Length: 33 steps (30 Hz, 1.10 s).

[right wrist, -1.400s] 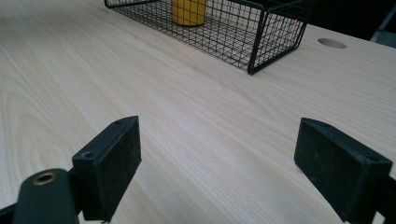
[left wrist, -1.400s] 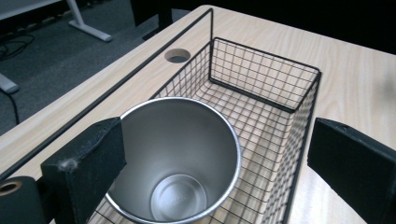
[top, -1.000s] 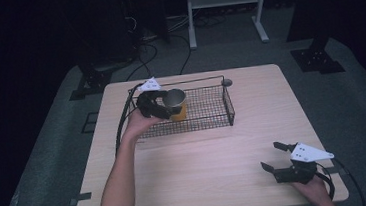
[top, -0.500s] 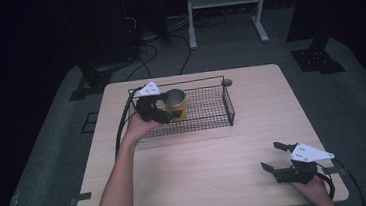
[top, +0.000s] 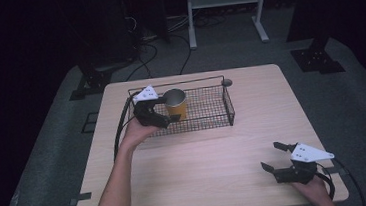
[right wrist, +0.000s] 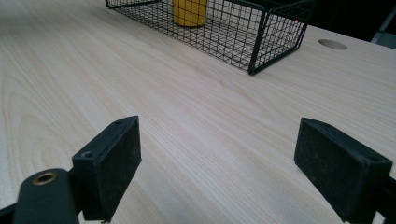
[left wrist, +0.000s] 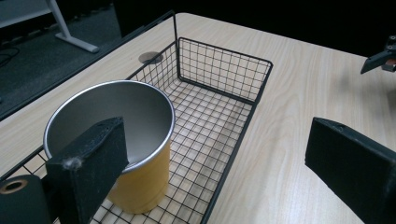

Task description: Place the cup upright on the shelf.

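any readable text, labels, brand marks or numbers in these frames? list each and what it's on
None readable.
yellow cup: plain side, bare metal inside, no print showing.
wire basket: no tag or label.
left gripper and right gripper: grey top plates carry small dark dots, no letters legible.
table: wood grain only.

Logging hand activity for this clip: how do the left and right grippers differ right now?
The left gripper is raised at the wire basket, beside the yellow cup; the right gripper sits low over bare table, far from both. The left reaches across the table; the right stays near the person. Both are open and hold nothing.
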Each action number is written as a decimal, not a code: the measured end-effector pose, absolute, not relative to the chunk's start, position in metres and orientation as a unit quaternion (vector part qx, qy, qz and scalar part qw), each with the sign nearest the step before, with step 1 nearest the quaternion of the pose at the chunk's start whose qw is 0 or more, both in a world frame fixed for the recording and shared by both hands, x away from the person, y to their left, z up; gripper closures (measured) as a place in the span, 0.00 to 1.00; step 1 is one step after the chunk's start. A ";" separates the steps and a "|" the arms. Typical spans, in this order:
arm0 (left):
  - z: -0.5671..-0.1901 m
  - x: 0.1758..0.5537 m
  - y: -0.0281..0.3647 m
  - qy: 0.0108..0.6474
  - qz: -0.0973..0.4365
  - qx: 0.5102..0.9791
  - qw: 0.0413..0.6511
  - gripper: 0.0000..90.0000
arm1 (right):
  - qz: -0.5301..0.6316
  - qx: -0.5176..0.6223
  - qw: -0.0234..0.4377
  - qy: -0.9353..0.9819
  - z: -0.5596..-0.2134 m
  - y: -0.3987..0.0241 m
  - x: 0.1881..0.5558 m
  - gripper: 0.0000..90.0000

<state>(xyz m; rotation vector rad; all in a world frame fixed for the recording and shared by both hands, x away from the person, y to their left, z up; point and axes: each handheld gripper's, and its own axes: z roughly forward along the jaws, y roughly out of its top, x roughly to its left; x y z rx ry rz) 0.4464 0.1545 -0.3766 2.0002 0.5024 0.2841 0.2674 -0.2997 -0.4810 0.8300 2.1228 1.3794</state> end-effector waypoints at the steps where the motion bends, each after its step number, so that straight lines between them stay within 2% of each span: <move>1: -0.377 0.445 0.155 0.208 0.118 0.829 0.506 0.05 | 0.503 0.303 0.237 0.774 -0.481 -0.300 0.267 0.15; 33: -0.391 0.414 0.162 0.205 0.113 0.820 0.522 0.05 | 0.504 0.302 0.236 0.774 -0.481 -0.300 0.267 0.15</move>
